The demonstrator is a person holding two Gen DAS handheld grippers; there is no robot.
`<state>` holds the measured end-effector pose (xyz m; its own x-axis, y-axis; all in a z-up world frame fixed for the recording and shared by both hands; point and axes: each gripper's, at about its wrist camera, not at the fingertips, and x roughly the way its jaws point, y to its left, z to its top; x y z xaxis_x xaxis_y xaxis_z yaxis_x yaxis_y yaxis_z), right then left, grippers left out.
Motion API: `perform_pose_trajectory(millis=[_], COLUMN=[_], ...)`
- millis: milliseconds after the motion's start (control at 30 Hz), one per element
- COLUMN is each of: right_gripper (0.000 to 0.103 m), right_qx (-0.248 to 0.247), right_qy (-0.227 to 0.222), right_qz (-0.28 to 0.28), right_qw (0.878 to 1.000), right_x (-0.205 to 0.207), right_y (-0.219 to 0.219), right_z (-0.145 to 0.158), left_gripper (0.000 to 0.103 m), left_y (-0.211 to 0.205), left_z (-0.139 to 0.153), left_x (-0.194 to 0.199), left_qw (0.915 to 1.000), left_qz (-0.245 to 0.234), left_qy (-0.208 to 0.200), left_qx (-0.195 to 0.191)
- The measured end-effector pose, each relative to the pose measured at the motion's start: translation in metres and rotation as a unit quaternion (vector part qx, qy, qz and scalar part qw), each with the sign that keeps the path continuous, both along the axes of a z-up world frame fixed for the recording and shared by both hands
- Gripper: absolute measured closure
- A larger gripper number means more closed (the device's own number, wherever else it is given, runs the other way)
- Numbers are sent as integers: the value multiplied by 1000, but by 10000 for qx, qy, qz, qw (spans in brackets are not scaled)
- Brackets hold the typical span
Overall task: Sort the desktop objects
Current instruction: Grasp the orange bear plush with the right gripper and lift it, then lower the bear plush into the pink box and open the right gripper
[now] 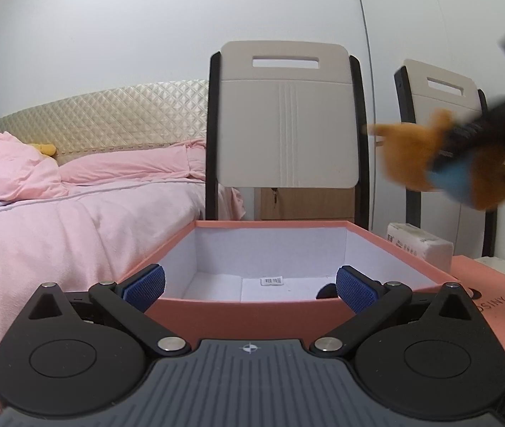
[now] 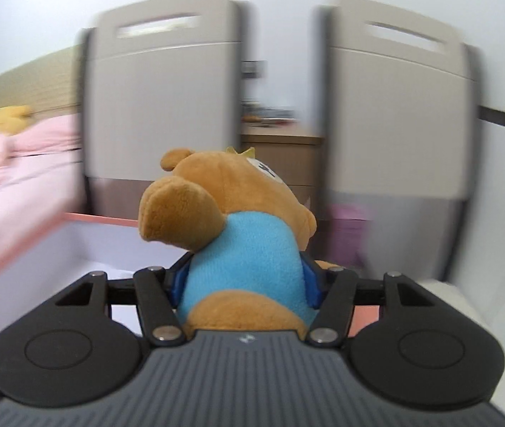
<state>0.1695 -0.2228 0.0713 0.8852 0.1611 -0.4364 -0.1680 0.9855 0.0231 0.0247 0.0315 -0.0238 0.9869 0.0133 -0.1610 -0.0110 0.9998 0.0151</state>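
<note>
Blur everywhere in the right wrist view: both chair backs smear sideways, and the shelf between them is too soft to read. The right claw point(image 2: 248, 284) pinches the plush toy point(image 2: 238, 227) at its blue middle, the blue pads mostly buried in the fur. From the left wrist view, that toy point(image 1: 441, 163) hangs blurred up at the right, above and beyond the pink box point(image 1: 323, 235). The left claw point(image 1: 250, 286) is spread wide at the box's near wall, holding nothing. Writing? The lid point(image 1: 494, 306) shows only "OSINY" (first letters hidden behind the claw). A small sticker inside the box is unreadable, as is the tissue pack's point(image 1: 419, 245) print.
</note>
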Motion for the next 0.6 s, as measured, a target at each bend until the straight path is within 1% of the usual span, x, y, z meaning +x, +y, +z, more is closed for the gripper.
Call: perform_pose_trajectory(millis=[67, 133, 200, 267, 367, 433, 500, 600], right_gripper=[42, 42, 43, 42, 43, 42, 42, 42], right_qx=[109, 86, -35, -111, -393, -571, -646, -694], right_qy=[304, 626, 938, 1264, 1580, 1711, 1847, 2153], right_qz=[456, 851, 1139, 1336, 1522, 1579, 1572, 1587], right_qw=[9984, 9944, 9891, 9829, 9748, 9708, 9680, 9610], right_x=[23, 48, 72, 95, 120, 134, 147, 162], right_y=[37, 76, 114, 147, 190, 209, 221, 226], right_z=[5, 1, -11, -27, -55, -72, -90, -114], left_gripper=[0, 0, 0, 0, 0, 0, 0, 0], left_y=[3, 8, 14, 23, 35, 40, 44, 48], left_z=[1, 2, 2, 2, 3, 2, 1, 0], left_x=[0, 1, 2, 4, 8, 10, 12, 13], left_qw=[10000, 9999, 9998, 9993, 9980, 9972, 9965, 9960], left_qz=[35, 84, 139, 182, 240, 246, 239, 232], left_qy=[-30, -43, -43, -10, 46, 91, 138, 172], left_qx=[-27, -81, -158, -334, -586, -698, -789, -851])
